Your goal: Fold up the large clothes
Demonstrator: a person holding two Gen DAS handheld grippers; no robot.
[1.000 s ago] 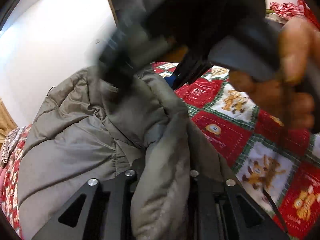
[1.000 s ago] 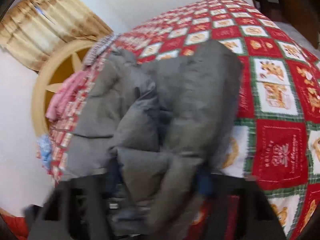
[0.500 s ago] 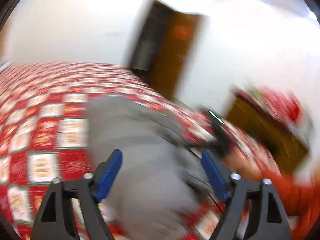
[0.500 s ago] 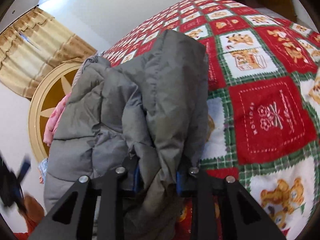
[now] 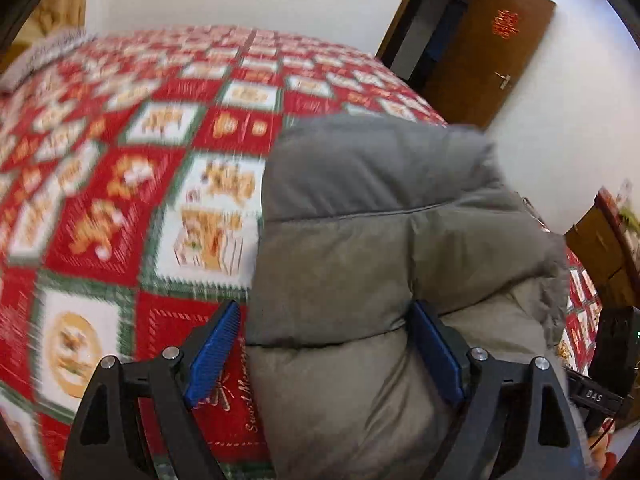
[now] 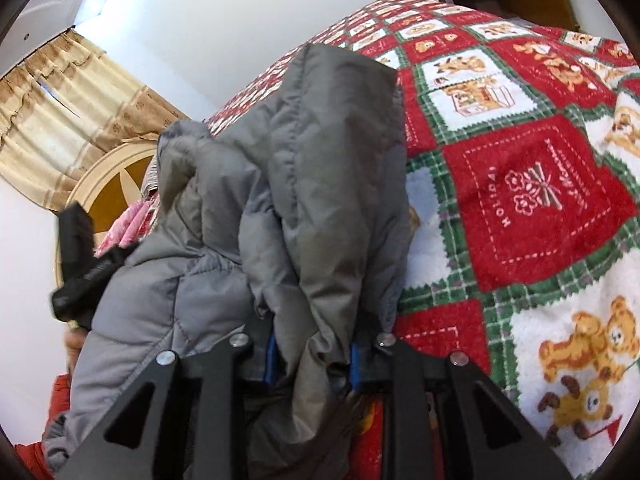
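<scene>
On the quilted bed (image 6: 540, 184): right tool (image 6: 312, 360) pinches grey puffer jacket (image 6: 320, 184); left tool (image 5: 324, 354) opening wide, unclamped. Slippery padding may spring unfolded.

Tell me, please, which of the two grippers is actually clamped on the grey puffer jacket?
The right gripper: its blue pads squeeze a bunched fold of the grey puffer jacket. The left gripper is opening, jaws spread wide beside the padding.
</scene>
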